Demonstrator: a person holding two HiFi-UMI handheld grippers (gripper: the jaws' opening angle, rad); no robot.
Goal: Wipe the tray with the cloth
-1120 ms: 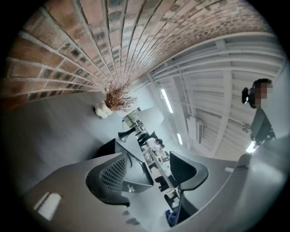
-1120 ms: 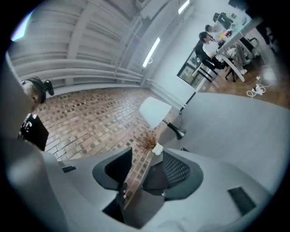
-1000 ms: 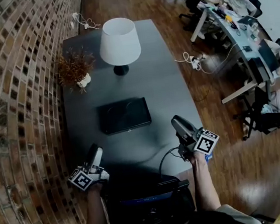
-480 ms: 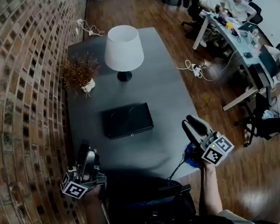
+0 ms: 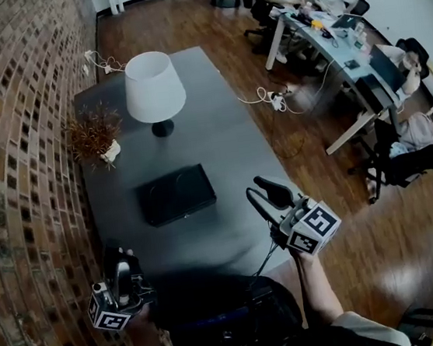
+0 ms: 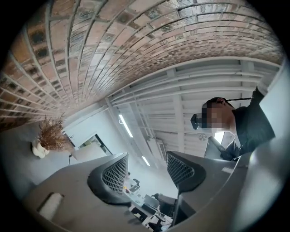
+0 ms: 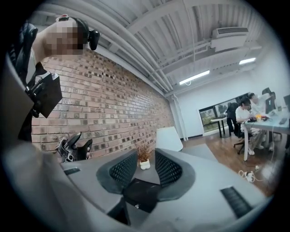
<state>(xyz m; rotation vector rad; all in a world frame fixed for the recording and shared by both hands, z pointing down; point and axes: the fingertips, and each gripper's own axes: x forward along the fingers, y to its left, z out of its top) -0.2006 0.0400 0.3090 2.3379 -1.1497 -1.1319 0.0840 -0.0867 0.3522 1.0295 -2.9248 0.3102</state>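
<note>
Head view first. Black tray (image 5: 174, 194) flat in the middle of the dark table (image 5: 228, 139), nothing showing inside it bar a couple of faint round marks. Beyond it a white lamp (image 5: 154, 86) and a little white pot (image 5: 110, 151) holding a dried plant (image 5: 90, 133). Left gripper (image 5: 119, 265) up by the brick wall (image 5: 11, 154) at the table's near corner, well apart from the tray. Right gripper (image 5: 257, 190) raised over the near right edge, pointing roughly tray-wards, not touching it. Can't spot a cloth anywhere, honestly.

Left gripper view: tilted up at wall and ceiling. Left gripper (image 6: 146, 170) with jaws fairly wide, just been closing in a bit, nothing between them. Dried plant (image 6: 50, 135) off at the left edge.

Right gripper view: right gripper (image 7: 146, 167) down to a narrow gap, pads not meeting, gripping nothing. Through the gap only the far-off pot (image 7: 144, 164), with the tray (image 7: 141, 195) lower down on the table.

As for the step, hard to call. No cloth in either grip and both tools lifted clear of the tray, so fits two spots: the stretch ahead of grabbing the cloth, or the stretch after wiping and dropping it out of shot. Any wiping at all needs a cloth in a grip, and neither has one.
</note>
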